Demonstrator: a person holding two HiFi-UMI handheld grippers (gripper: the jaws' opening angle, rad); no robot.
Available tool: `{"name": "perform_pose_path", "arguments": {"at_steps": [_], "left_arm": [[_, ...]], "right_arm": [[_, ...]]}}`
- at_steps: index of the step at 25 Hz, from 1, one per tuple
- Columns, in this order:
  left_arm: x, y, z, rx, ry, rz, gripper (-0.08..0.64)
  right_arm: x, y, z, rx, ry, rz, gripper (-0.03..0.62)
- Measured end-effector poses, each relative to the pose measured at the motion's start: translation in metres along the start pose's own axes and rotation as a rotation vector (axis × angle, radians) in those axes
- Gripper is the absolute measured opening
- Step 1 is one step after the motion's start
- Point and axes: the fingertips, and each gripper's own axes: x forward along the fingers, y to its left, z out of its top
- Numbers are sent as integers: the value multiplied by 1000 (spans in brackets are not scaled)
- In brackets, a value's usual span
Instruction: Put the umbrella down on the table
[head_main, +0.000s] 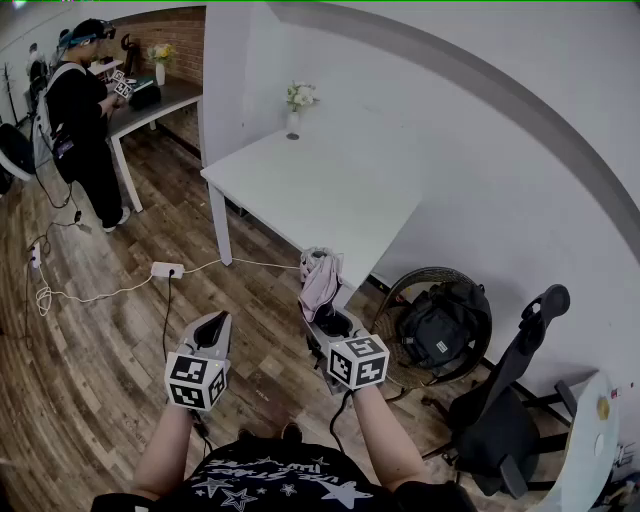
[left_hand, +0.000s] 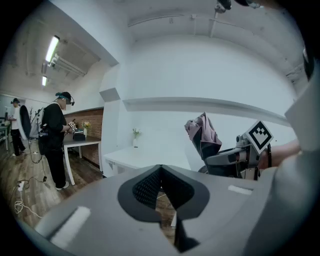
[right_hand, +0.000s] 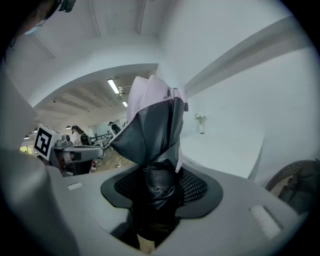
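Observation:
A folded umbrella (head_main: 320, 281), pink outside with a dark lining, stands upright in my right gripper (head_main: 334, 322), whose pads are shut on its lower part. In the right gripper view the umbrella (right_hand: 152, 127) rises out of the gripper (right_hand: 157, 186) and hides much of the scene ahead. It hangs just short of the near corner of the white table (head_main: 300, 190), over the wooden floor. My left gripper (head_main: 213, 328) is held level to the left, shut with nothing between its pads (left_hand: 145, 187). From the left gripper view, the umbrella (left_hand: 202, 132) and the right gripper (left_hand: 225, 157) appear at right.
A small vase of flowers (head_main: 294, 108) stands at the table's far edge. Right of the table are a wicker chair with a black backpack (head_main: 440, 325) and an office chair (head_main: 510, 400). A power strip and cables (head_main: 165, 270) lie on the floor. A person (head_main: 85, 120) stands at a far desk.

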Motion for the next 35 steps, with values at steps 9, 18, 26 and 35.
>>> {"name": "perform_pose_path", "arguments": {"at_steps": [9,18,26,35], "left_arm": [[-12,6,-6,-3,0,-7,3],[-28,20,-17,15,23,-33,3],[-55,56,-27,-15,-10,-44,3],[-44,82,-31,-50,-3,-12,3]], "right_arm": [[-1,10,-12,8,16,-6,225],[7,30,-21,5,39,-25,227],[17,46,-22,38,11,-55,227],[38,43,-30,61,32,-53,227]]}}
